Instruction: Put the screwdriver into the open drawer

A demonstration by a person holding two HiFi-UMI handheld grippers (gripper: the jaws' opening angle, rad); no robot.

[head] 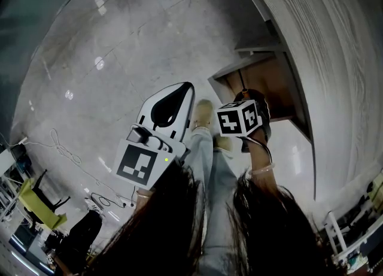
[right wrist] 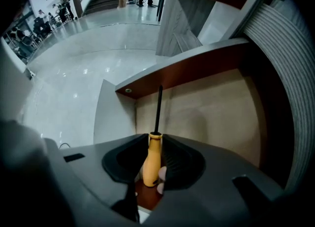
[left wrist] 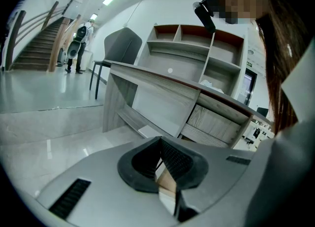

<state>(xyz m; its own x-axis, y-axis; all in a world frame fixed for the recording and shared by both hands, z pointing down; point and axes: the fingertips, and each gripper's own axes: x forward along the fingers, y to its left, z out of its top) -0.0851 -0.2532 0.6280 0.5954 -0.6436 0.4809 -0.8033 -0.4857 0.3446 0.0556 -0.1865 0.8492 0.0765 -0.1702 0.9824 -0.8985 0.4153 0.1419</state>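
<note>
R gripper (right wrist: 156, 141) clamped on screwdriver (right wrist: 153, 158) by its yellow handle, shaft pointing 12 o'clock over the open drawer (right wrist: 202, 113). L gripper (left wrist: 160, 145) closed, empty, off to the side. Risks: tip snags drawer's brown rim at 12 o'clock, or a too-high release lets it bounce or roll out.

One screwdriver (right wrist: 152, 158), one open drawer (right wrist: 211, 110).

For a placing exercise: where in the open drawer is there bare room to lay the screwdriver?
The drawer floor is bare throughout, from its brown rim to the grey wall at right. The only crowding is at the right gripper, shut on the screwdriver.
</note>
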